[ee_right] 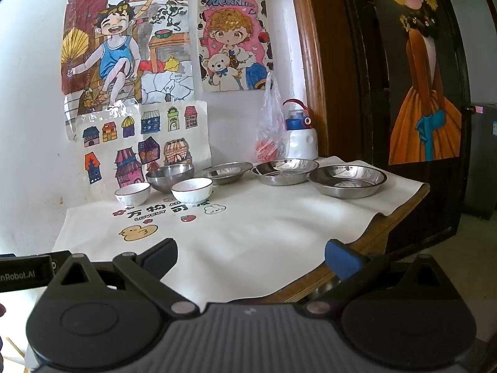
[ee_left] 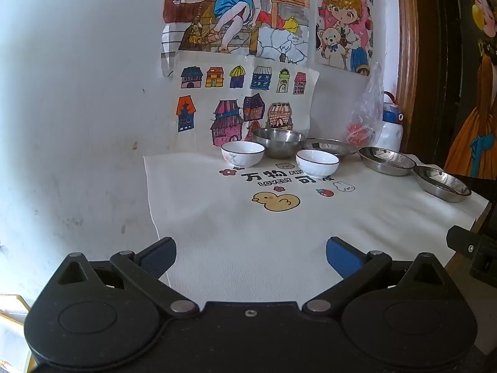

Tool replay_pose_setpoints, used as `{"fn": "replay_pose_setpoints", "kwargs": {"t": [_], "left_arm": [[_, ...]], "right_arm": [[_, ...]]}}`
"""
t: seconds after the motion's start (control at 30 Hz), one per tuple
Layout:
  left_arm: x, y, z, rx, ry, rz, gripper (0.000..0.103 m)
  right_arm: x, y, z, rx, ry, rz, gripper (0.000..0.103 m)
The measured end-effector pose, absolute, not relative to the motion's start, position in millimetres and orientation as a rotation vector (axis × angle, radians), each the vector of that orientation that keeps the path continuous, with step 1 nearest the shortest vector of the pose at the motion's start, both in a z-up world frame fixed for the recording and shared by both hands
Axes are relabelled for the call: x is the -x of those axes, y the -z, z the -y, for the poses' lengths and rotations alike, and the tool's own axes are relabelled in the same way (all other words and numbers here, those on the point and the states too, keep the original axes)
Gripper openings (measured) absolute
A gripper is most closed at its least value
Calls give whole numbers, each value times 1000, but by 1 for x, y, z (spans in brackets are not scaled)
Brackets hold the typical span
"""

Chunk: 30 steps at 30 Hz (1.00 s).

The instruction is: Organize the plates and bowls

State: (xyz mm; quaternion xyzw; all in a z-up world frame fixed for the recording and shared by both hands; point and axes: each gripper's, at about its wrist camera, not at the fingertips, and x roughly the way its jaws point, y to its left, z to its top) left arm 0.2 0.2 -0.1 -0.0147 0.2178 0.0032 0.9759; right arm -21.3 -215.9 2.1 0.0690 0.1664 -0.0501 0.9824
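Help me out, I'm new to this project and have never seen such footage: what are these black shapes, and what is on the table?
Each picture comes from a camera on a tool that a person holds, looking along its two fingers. The black shapes are those tools: the left hand-held gripper and the right hand-held gripper, both open and holding nothing. On the white cloth stand two white bowls, a steel bowl behind them, and three steel plates in a row to the right. Nothing is stacked yet.

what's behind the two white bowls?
A steel bowl stands behind and between the white bowls, with house drawings on the wall beyond. Its lower front is covered by them.
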Motion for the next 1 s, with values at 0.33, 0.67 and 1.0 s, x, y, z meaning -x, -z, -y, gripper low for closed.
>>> {"fn": "replay_pose_setpoints", "kwargs": {"t": [0.33, 0.67, 1.0], "left_arm": [[0, 0, 0, 31, -6, -440, 102], [0, 0, -1, 32, -6, -440, 102], [2, 2, -2, 32, -6, -440, 102]], "right_arm": [[22, -2, 216, -138, 101, -336, 103], [22, -3, 216, -138, 101, -337, 103], [22, -2, 216, -136, 99, -337, 103]]}}
